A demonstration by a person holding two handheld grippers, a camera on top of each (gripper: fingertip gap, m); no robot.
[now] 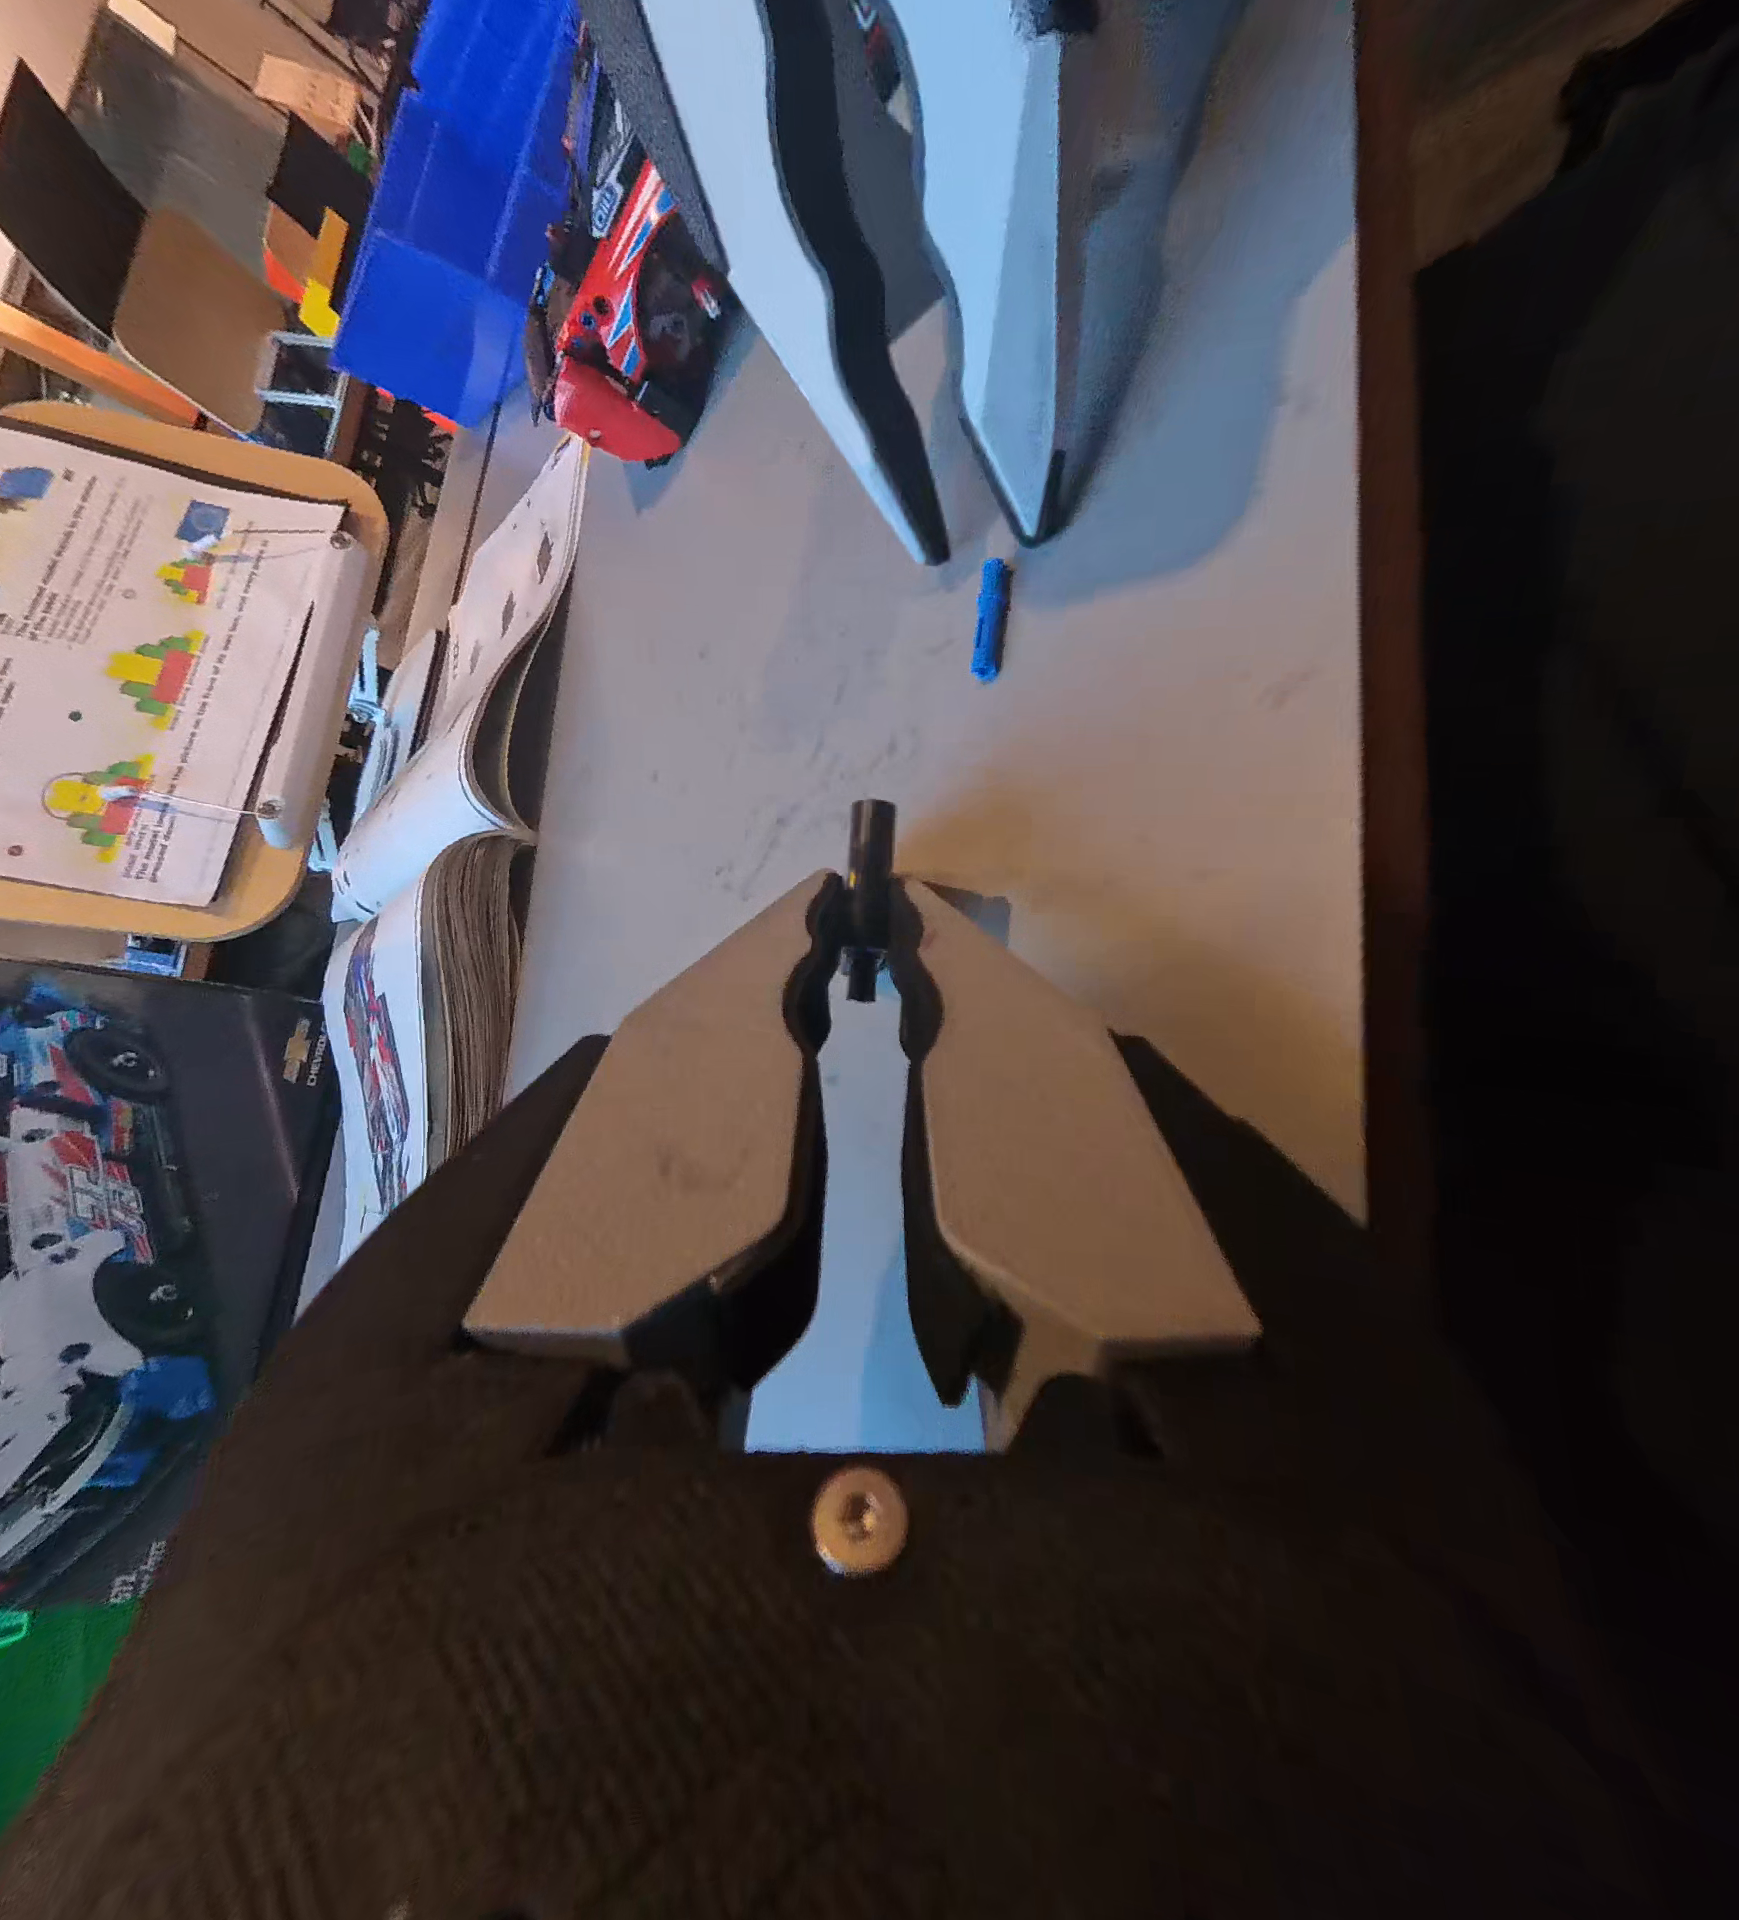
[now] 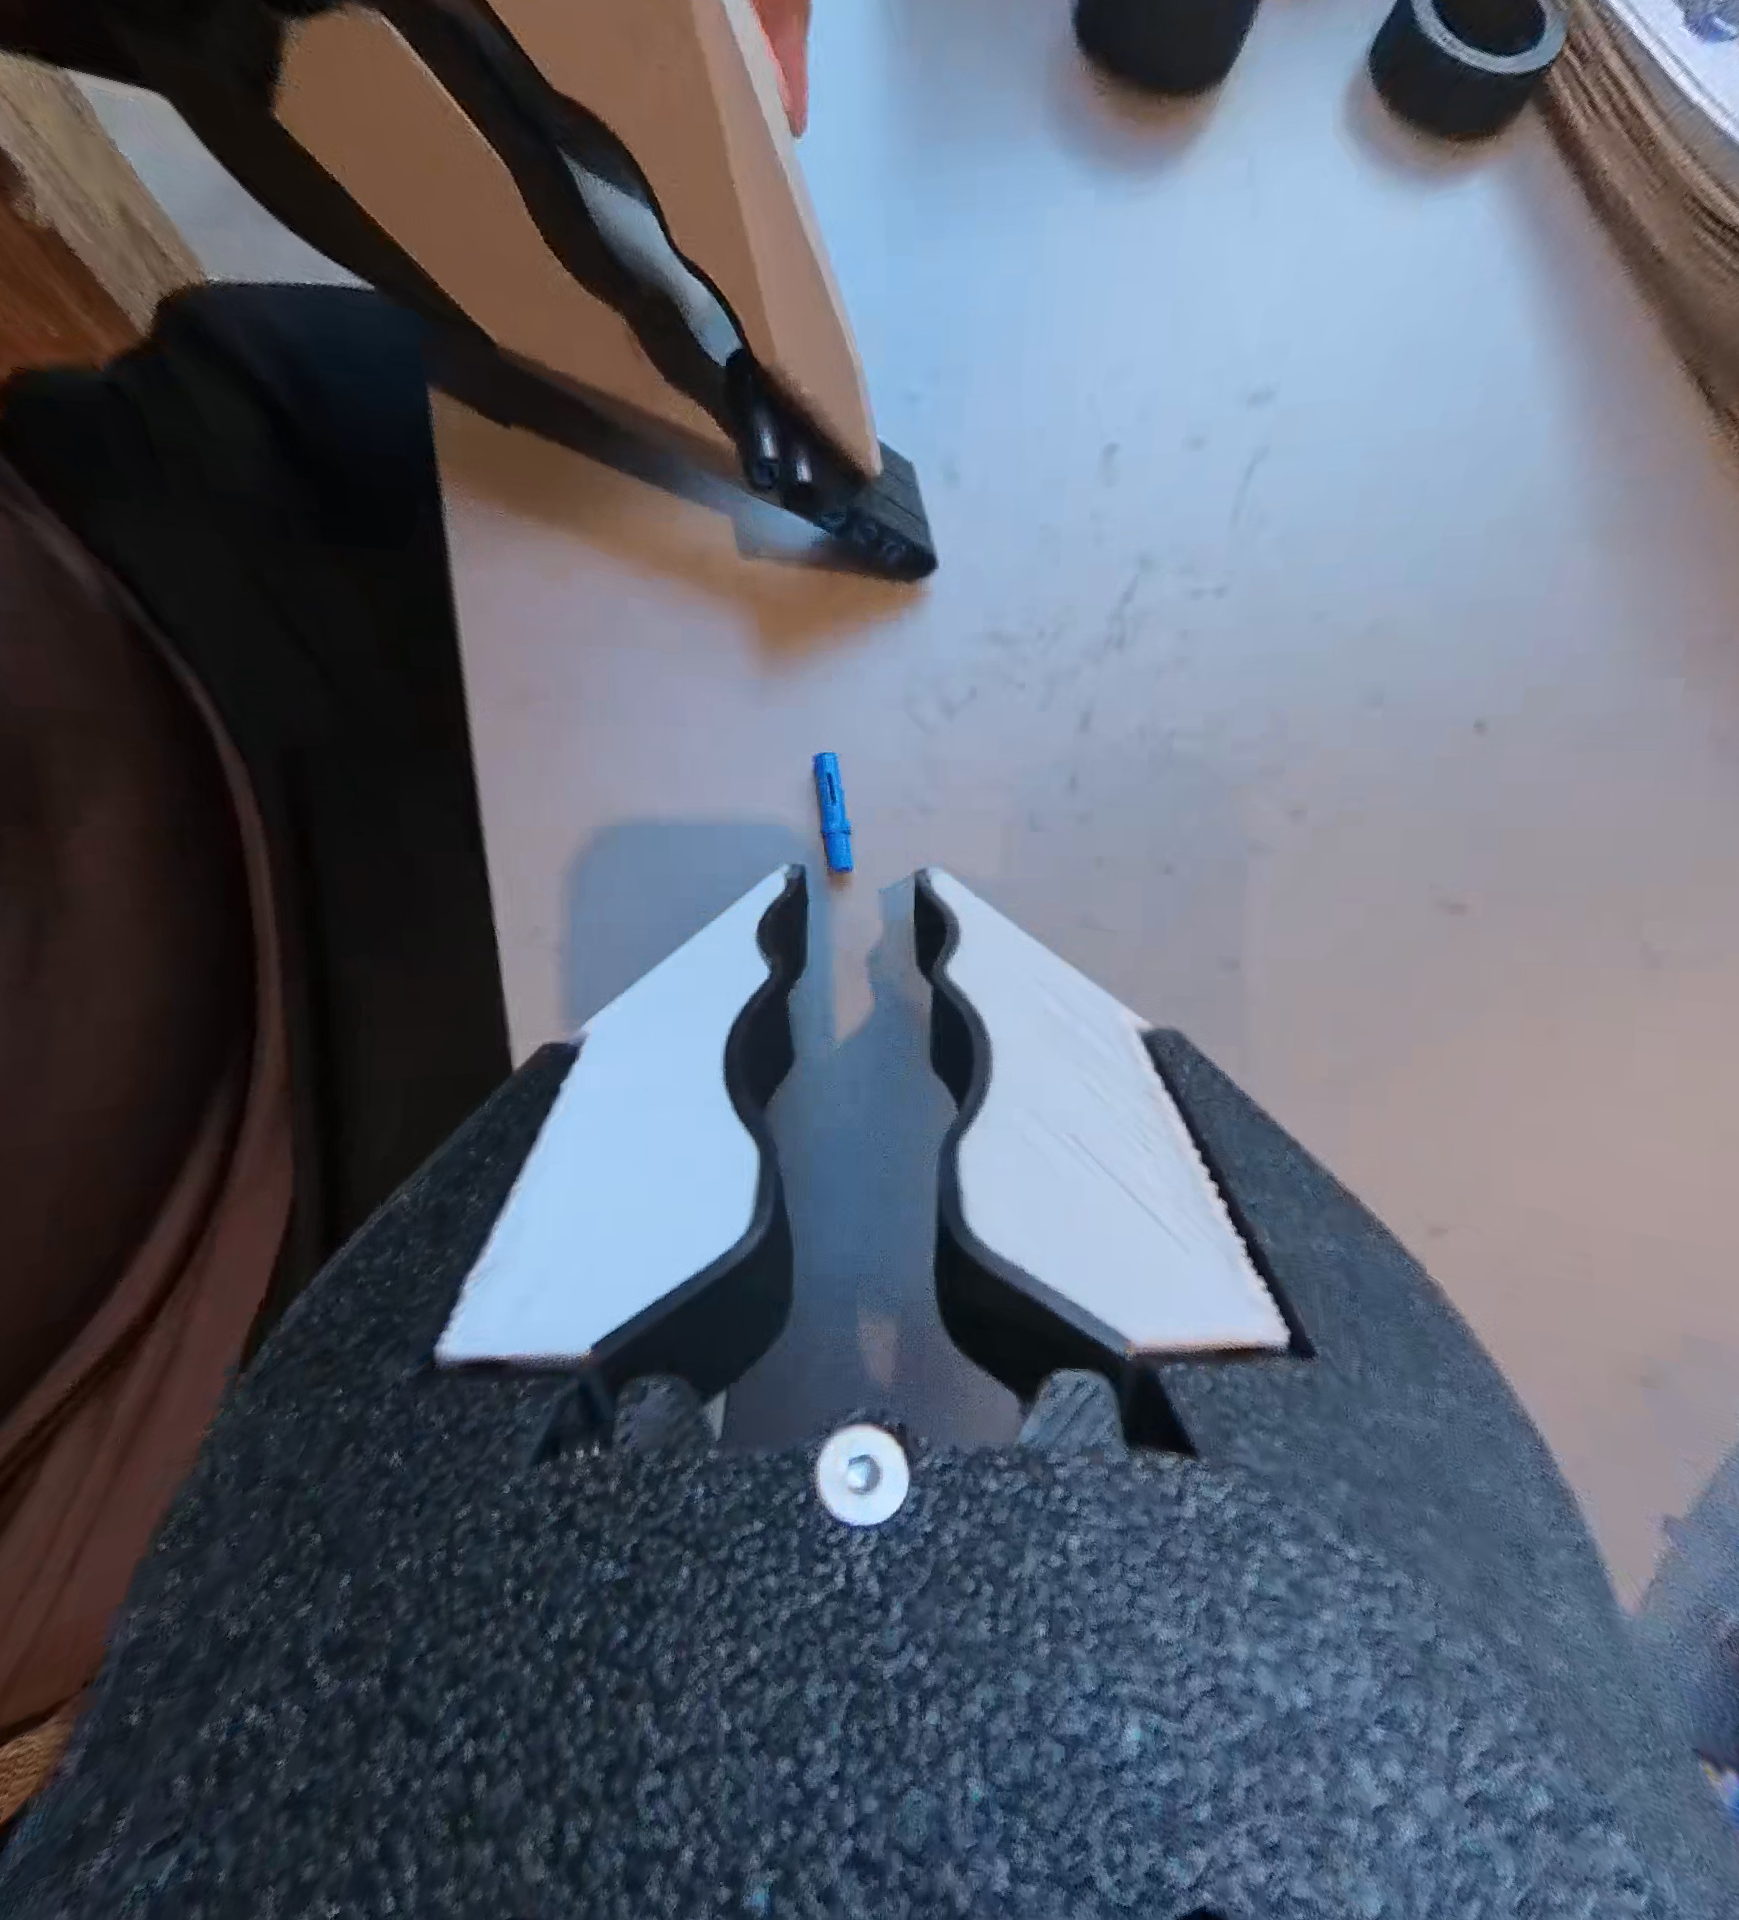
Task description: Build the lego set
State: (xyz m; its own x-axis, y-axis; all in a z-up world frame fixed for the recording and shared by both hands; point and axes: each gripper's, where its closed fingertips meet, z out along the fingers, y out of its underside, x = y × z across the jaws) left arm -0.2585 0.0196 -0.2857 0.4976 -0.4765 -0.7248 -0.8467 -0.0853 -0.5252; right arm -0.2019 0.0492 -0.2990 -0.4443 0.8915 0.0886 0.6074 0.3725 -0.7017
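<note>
My left gripper (image 1: pixel 870 896) is shut on a black lego beam (image 1: pixel 871 883), which sticks out past the fingertips just above the white table (image 1: pixel 740 675). The right wrist view shows the same beam (image 2: pixel 880 525) with its row of holes, its end resting on the table under the left gripper's fingers (image 2: pixel 803 343). My right gripper (image 2: pixel 852 881) is open and empty, low over the table. A small blue pin (image 2: pixel 833 812) lies just ahead of its fingertips, nearer the left one, untouched. In the left wrist view the pin (image 1: pixel 990 620) lies just below the right gripper's tips (image 1: pixel 990 520).
An open instruction booklet (image 1: pixel 475 727) lies at the table's left side, with a red lego car (image 1: pixel 626 343) and blue bins (image 1: pixel 460 208) beyond it. A set box (image 1: pixel 65 1247) lies lower left. Two black tyres (image 2: pixel 1462 57) stand far off. The table edge (image 1: pixel 1384 727) runs along the right. My right gripper's tips are some 20 centimetres from the red lego car (image 1: pixel 626 343).
</note>
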